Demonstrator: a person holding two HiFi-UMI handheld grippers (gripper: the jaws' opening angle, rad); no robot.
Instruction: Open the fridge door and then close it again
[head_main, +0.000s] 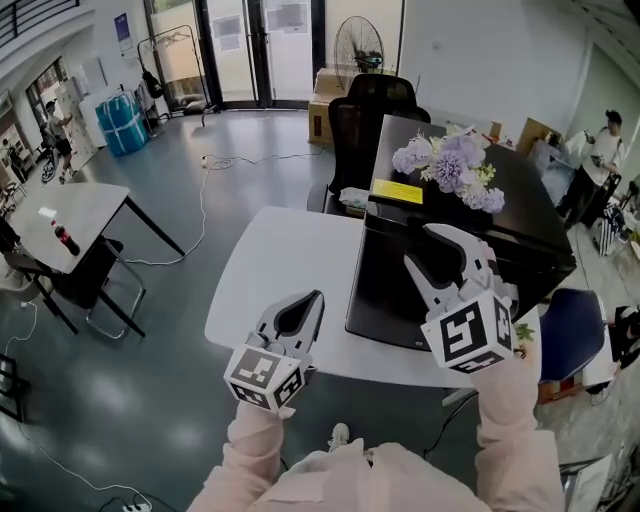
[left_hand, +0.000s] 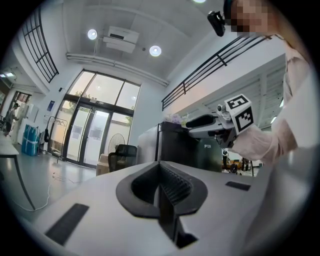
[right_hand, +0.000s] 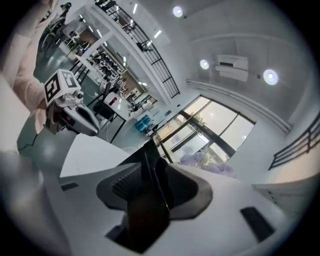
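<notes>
A black fridge (head_main: 400, 290) stands on the white table (head_main: 280, 270), its door shut and facing me, with purple flowers (head_main: 450, 165) and a yellow sticker (head_main: 397, 191) on its top. My right gripper (head_main: 425, 248) hovers in front of the door's upper part, open, with nothing between its fingers. The left gripper view shows it (left_hand: 200, 122) beside the fridge (left_hand: 175, 145). My left gripper (head_main: 315, 297) is shut and empty over the table's near edge, to the left of the fridge. Its pads (left_hand: 167, 182) meet in its own view.
A black office chair (head_main: 365, 125) and a floor fan (head_main: 358, 45) stand behind the fridge. A second table (head_main: 90, 205) with a dark bottle (head_main: 65, 238) is at the left. A blue chair (head_main: 570, 330) sits right of the fridge. Cables cross the floor (head_main: 205, 190).
</notes>
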